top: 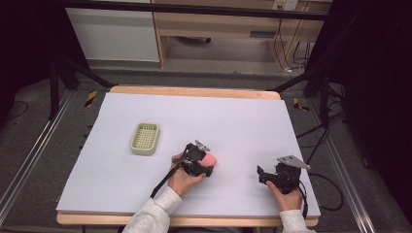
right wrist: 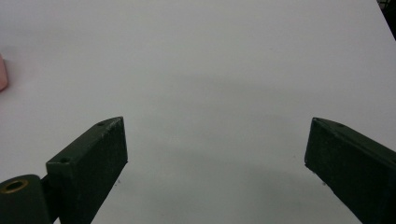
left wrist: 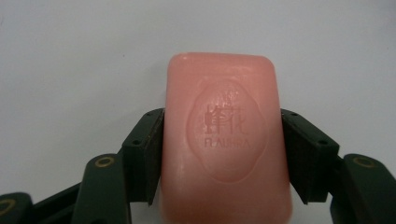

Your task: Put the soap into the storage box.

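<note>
A pink bar of soap (left wrist: 224, 140) with a stamped oval logo sits between both jaws of my left gripper (left wrist: 223, 154), which is shut on its two long sides. From above, that soap (top: 209, 159) pokes out past the left gripper (top: 203, 162) near the table's middle front. My right gripper (top: 263, 174) rests low at the front right, and its jaws stand wide open over bare white surface (right wrist: 215, 154). A sliver of the soap (right wrist: 2, 72) shows at the left edge of the right gripper view.
A pale green slotted soap dish (top: 145, 138) lies on the white table cover (top: 243, 121), left of the left gripper. The wooden table edge (top: 194, 91) runs along the back, and cables trail on the floor at the right.
</note>
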